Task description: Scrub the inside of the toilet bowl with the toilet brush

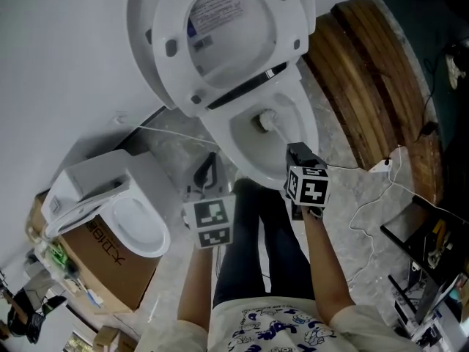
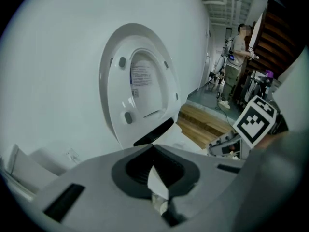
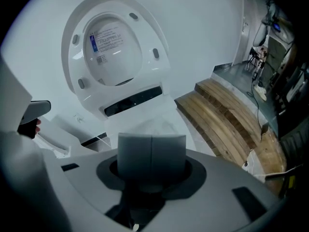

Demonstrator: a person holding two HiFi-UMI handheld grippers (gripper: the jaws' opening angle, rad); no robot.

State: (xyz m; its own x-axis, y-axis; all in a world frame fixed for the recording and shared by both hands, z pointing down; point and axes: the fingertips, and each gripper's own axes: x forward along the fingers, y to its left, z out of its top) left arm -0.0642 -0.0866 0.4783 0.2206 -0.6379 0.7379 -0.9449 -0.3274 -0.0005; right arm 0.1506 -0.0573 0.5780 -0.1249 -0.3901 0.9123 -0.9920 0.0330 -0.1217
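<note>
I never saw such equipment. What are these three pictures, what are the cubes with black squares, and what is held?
No robot is here: a person holds two two-jaw tools, and each marked cube is part of a tool. The head view comes from a camera on the person's head, looking down. The left gripper view and right gripper view come from cameras riding on the tools. On the floor stands the toilet bowl with its lid raised, wooden steps beside it. The right tool, jaws closed, holds the toilet brush, whose head is in the bowl. The left tool hangs beside the bowl, jaws apparently closed on nothing I can name.
</note>
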